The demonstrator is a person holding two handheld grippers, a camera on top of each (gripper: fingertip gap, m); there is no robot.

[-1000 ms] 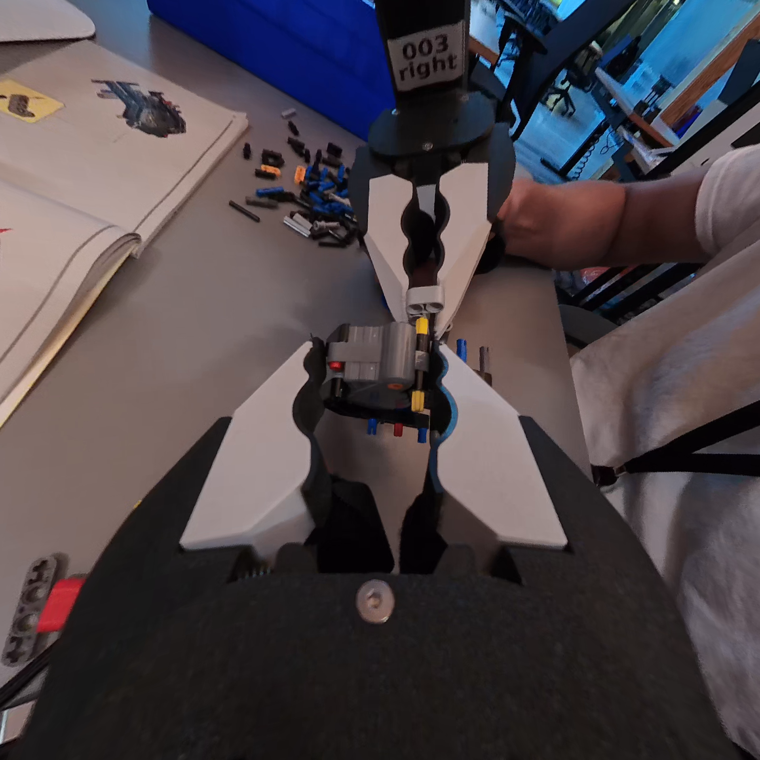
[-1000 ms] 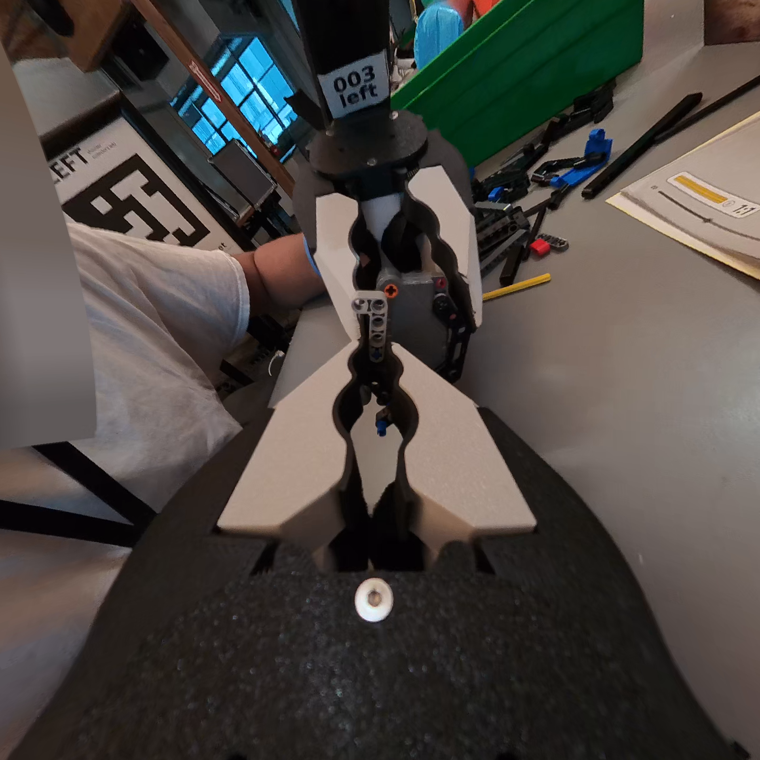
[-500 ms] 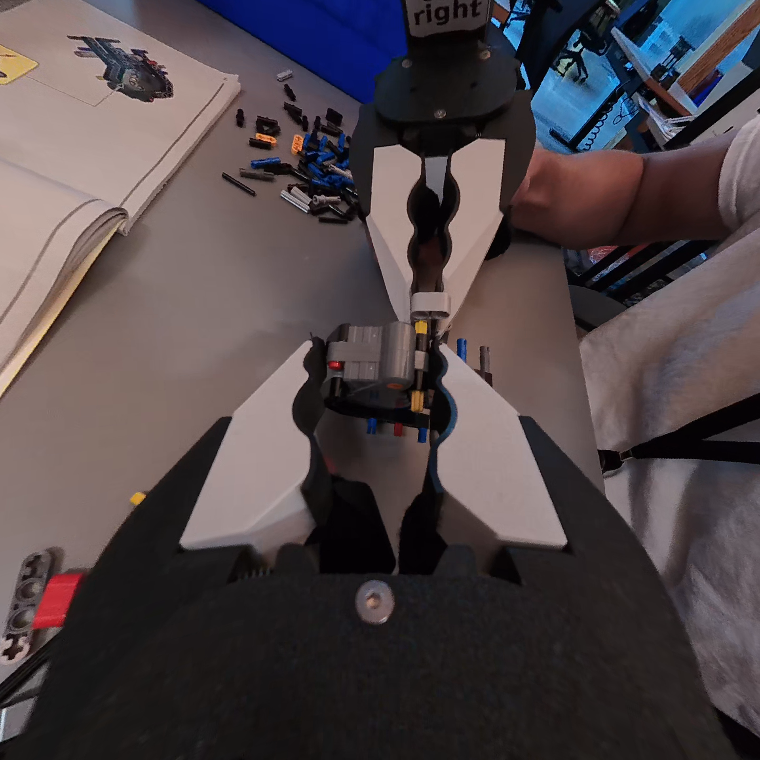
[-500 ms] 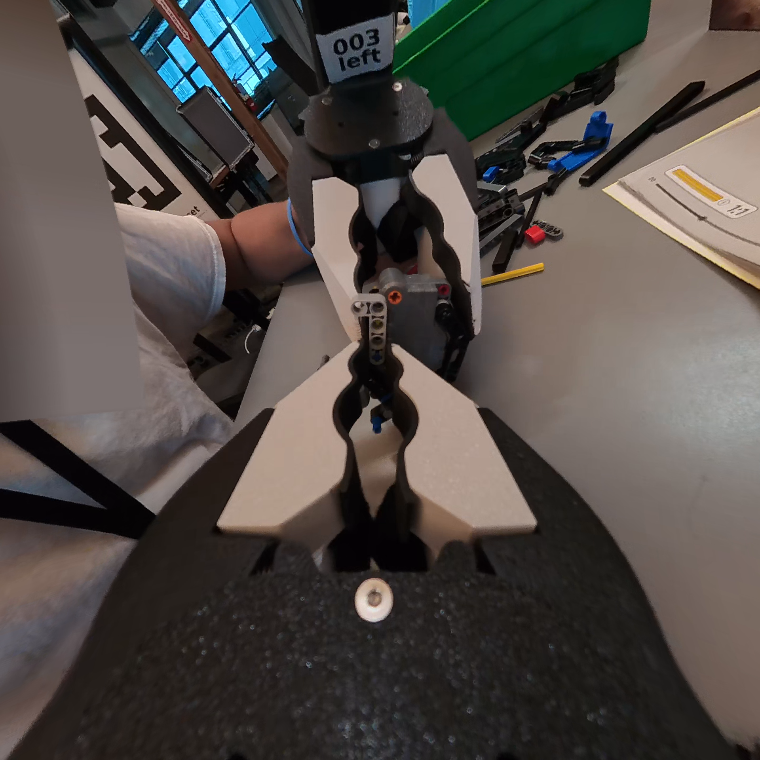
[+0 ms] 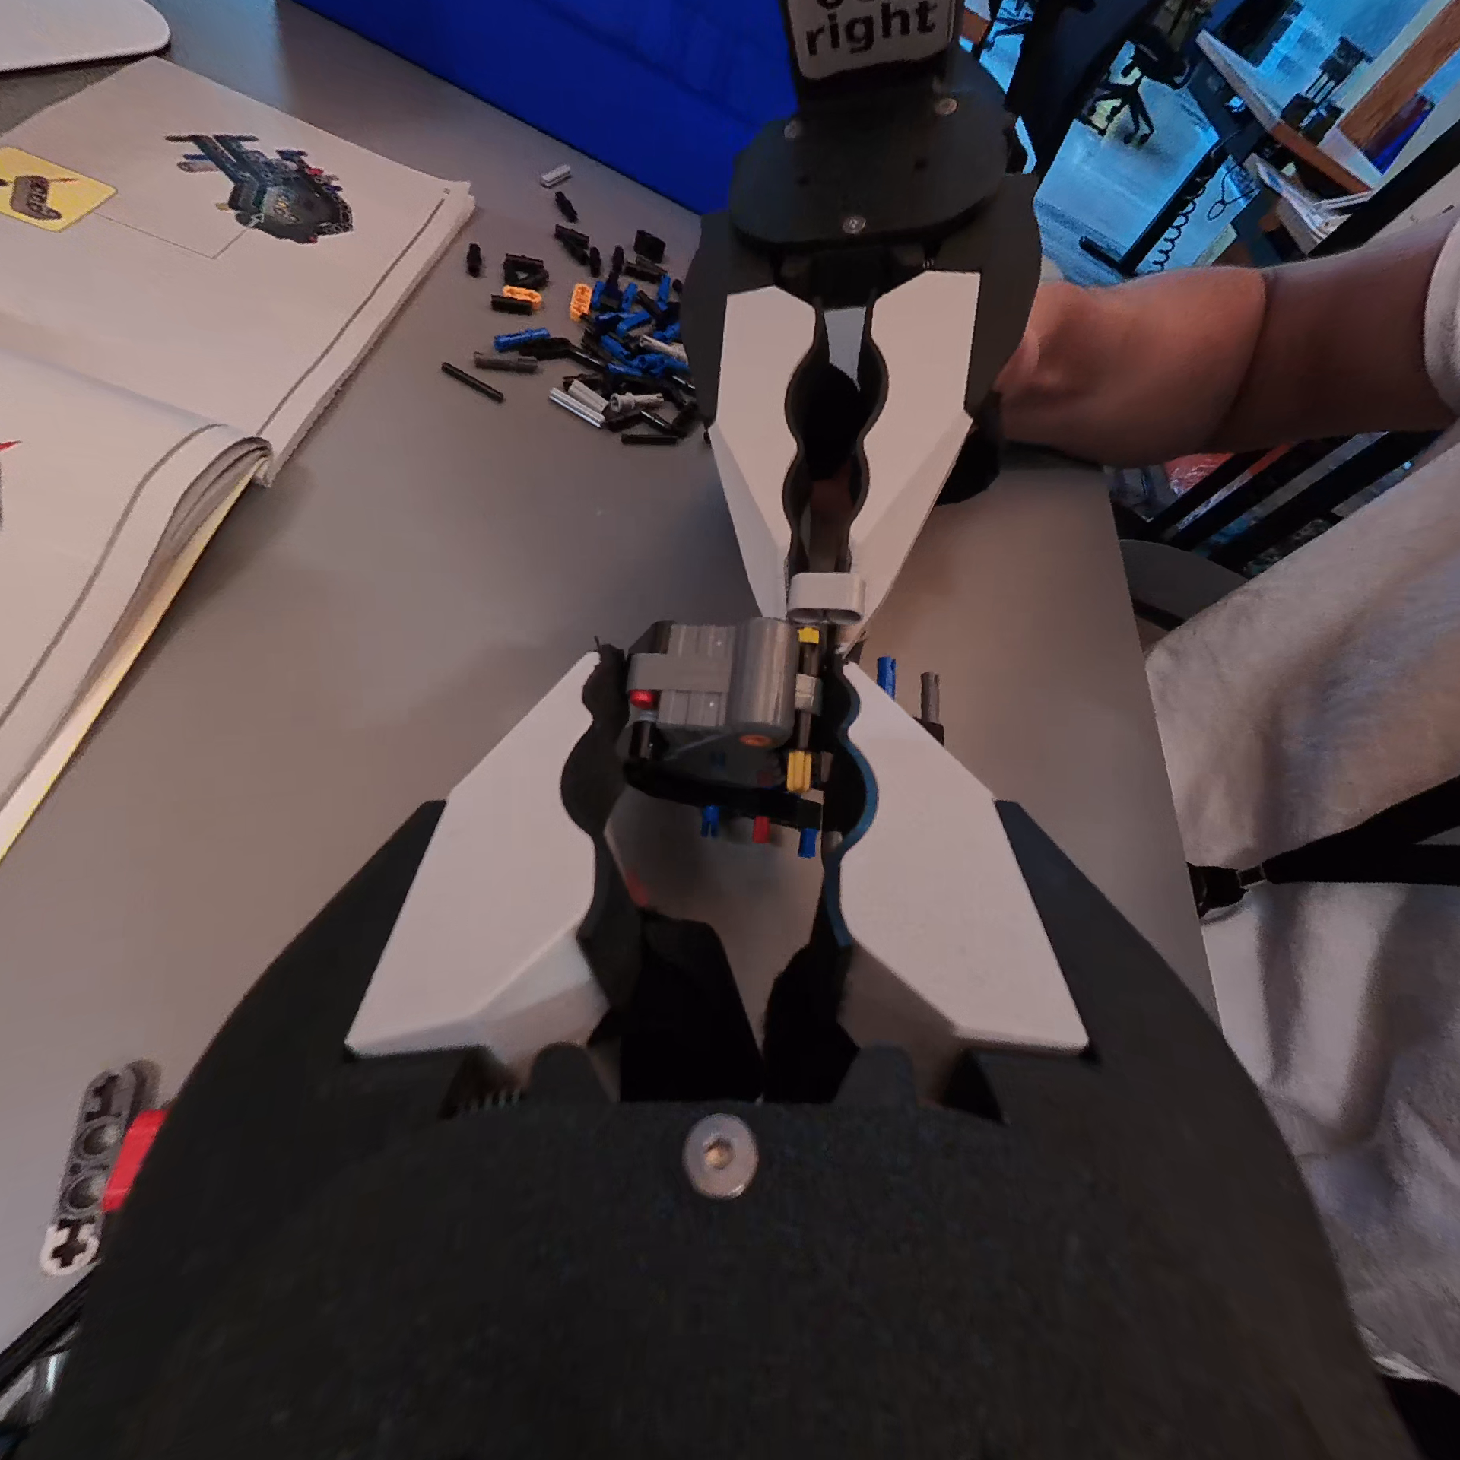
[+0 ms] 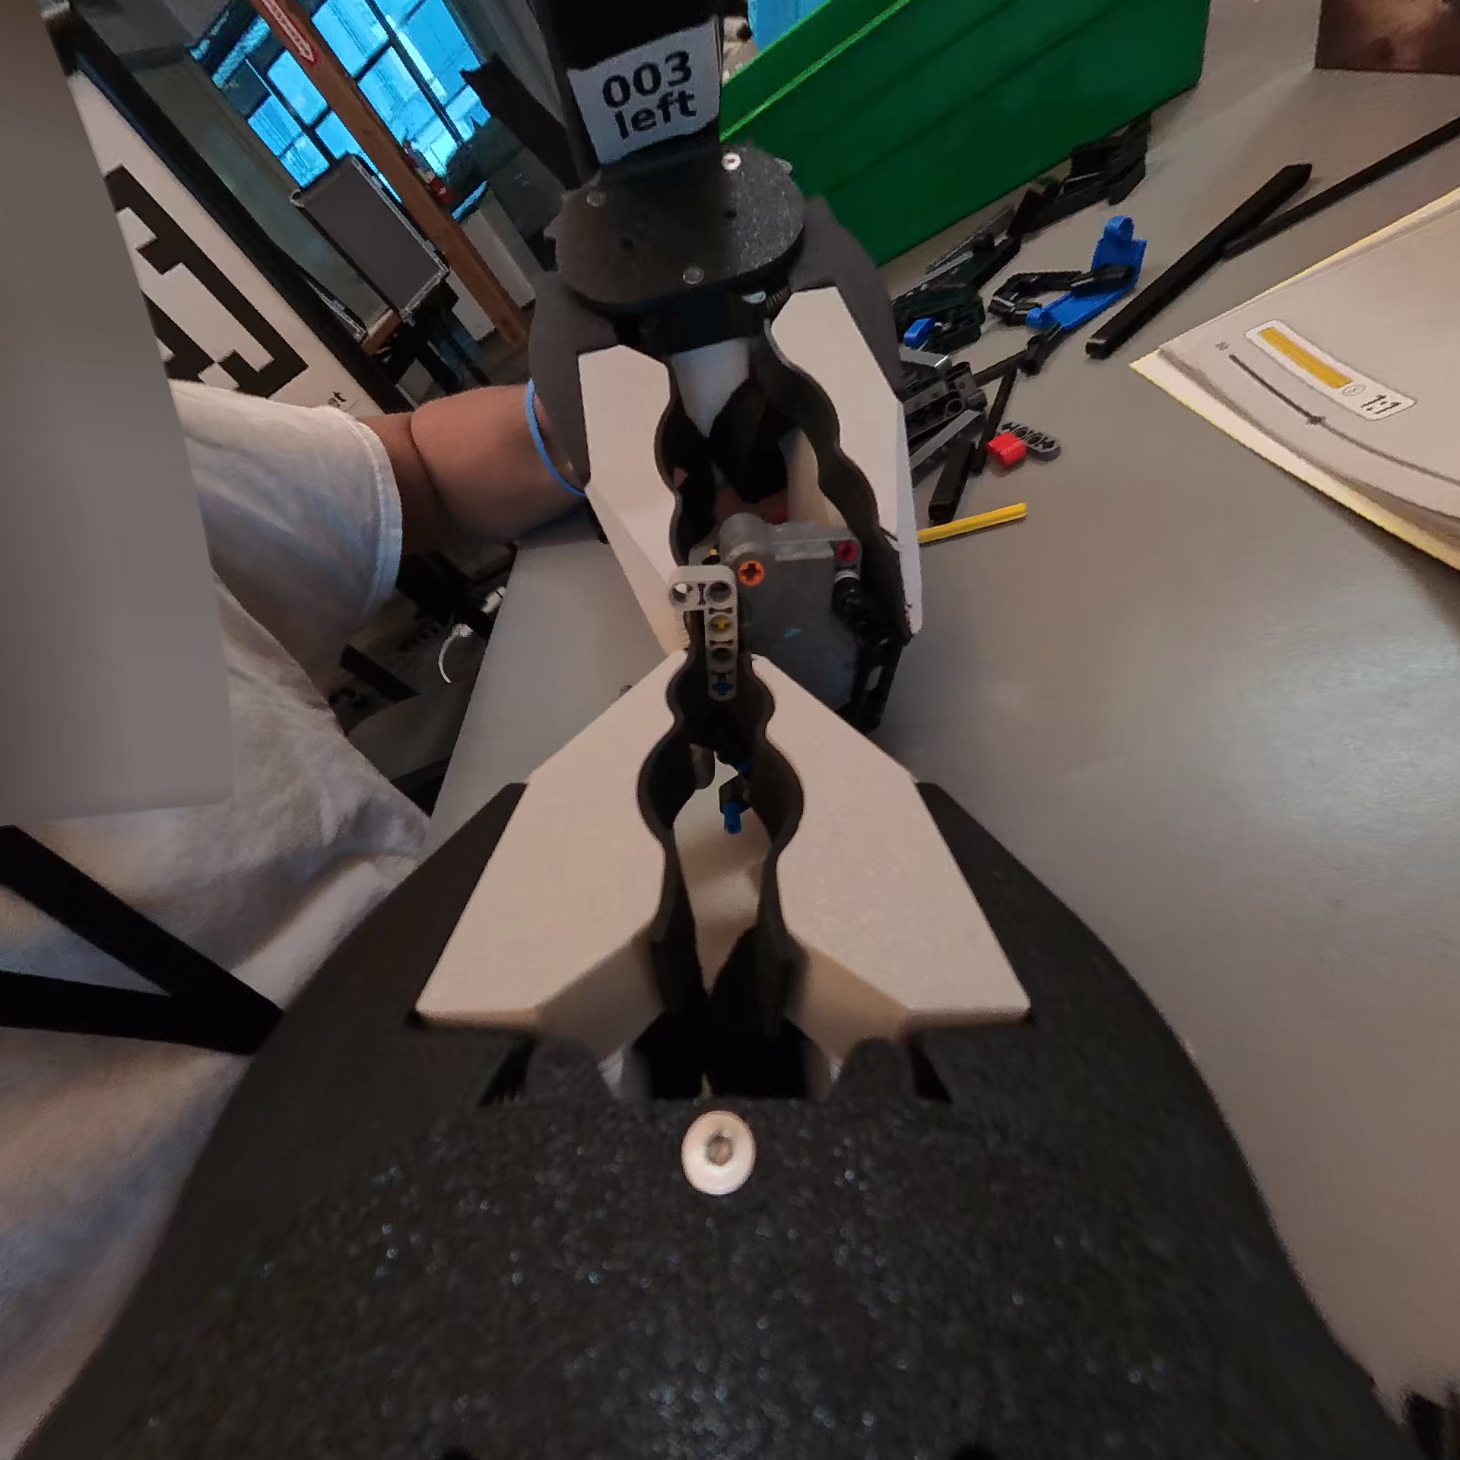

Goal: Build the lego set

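My left gripper (image 5: 723,695) is shut on a grey motor assembly (image 5: 723,687) with a black frame, yellow, red and blue pins. It holds it just above the grey table (image 5: 379,600). My right gripper (image 6: 715,671) is shut on a light grey L-shaped beam (image 6: 711,612). The beam stands upright against the assembly's side (image 6: 798,585), over the yellow axle (image 5: 806,636). In the left wrist view the right gripper (image 5: 825,608) comes from the far side with the beam's end (image 5: 825,594) at its tips. The left gripper shows across in the right wrist view (image 6: 782,592).
An open instruction book (image 5: 158,332) lies left. A pile of small pins (image 5: 608,348) sits before a blue bin (image 5: 600,87). A green bin (image 6: 972,111), black beams (image 6: 956,442), a blue part (image 6: 1098,276) and a yellow axle (image 6: 976,521) lie right. A person's arms hold both grippers. My two grippers' fingertips are within a few centimetres of each other.
The right gripper has brought the L-shaped beam closer and lower against the assembly's side. The left gripper still holds the assembly in the same grip.
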